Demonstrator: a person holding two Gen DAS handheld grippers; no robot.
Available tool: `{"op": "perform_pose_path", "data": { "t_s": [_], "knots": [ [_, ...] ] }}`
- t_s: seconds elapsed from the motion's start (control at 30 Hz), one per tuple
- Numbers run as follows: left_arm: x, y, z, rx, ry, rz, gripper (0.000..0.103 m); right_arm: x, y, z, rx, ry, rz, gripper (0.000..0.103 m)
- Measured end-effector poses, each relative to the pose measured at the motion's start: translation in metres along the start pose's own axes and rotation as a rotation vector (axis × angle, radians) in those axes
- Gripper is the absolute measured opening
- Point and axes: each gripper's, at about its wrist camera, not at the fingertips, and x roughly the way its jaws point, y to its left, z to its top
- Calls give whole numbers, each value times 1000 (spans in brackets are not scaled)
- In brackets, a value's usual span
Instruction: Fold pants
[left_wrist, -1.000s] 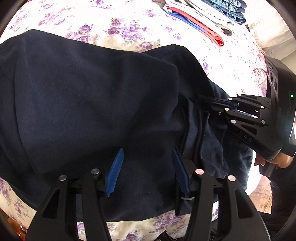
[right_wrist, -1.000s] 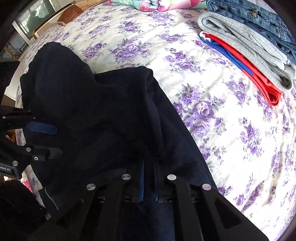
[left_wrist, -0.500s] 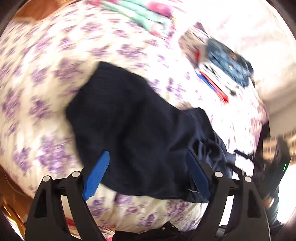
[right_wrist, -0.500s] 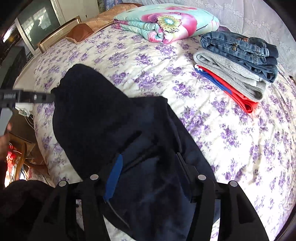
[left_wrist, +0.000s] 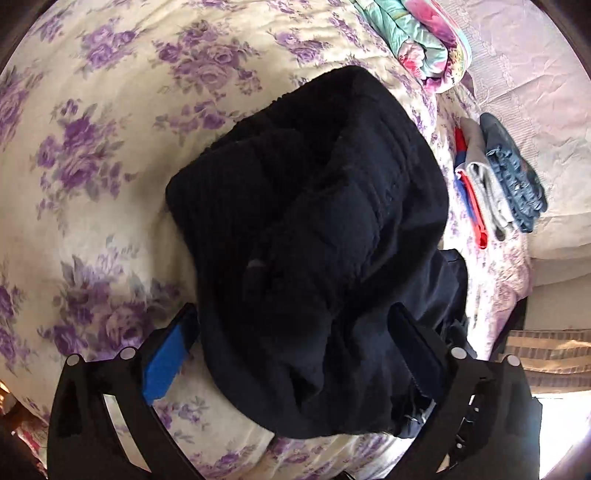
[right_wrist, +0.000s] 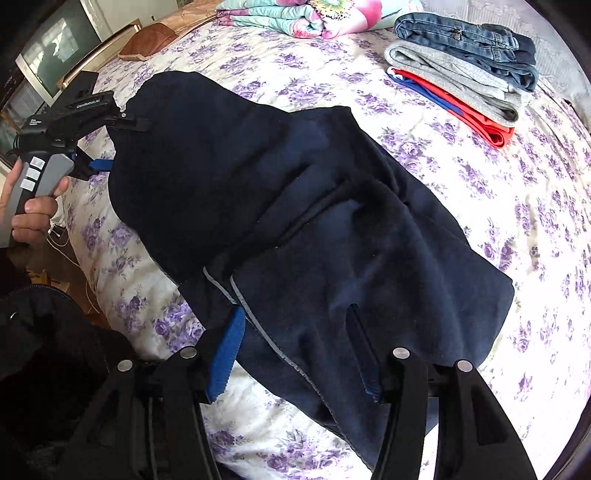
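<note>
1. Your dark navy fleece pants lie on the purple-flowered bed sheet — doubled over, still bulky.
2. Left claw has just spread wide; right claw is parted, empty — another fold seems left.

The left black two-finger gripper with blue pads pointed steeply down, and its jaws had just been opening to their widest, dark cloth lying between them without either pad pressing on it. In the right wrist view, a bare hand clasped that gripper's grey handle at the left edge. The right black two-finger gripper with blue pads also aimed steeply down, its 2 jaws apart and clear of the cloth under them.
</note>
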Motion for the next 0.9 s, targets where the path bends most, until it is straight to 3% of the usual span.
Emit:
{"op": "perform_pose_path", "data": {
  "t_s": [0.07,0.1,0.13,0.17,0.23,0.37,0.4,0.43,0.47,0.9],
  "knots": [
    [2,-12,0,61,-8,50,95,-1,-3,-2,11,6,8,57],
    [0,-17,0,81,-19,51,89,-1,-4,-3,15,8,16,57],
    [-4,-25,-1,109,-36,45,61,-1,-4,-3,15,6,28,57],
    [-9,-33,-3,145,-46,46,42,-2,-5,-2,13,0,48,57],
    [-25,-52,-12,227,-84,35,30,-2,-1,8,-5,-32,102,57],
    [-41,-86,-27,364,-137,65,29,14,11,45,-74,-114,144,54],
    [-43,-92,-29,384,-143,70,29,24,12,56,-79,-113,140,45],
    [-42,-99,-30,397,-147,75,28,36,14,66,-76,-94,155,19],
    [-44,-99,-32,404,-147,72,28,48,14,74,-58,-68,176,6],
    [-64,-130,-56,485,-146,-11,26,104,18,98,24,35,245,4]
  ]
}}
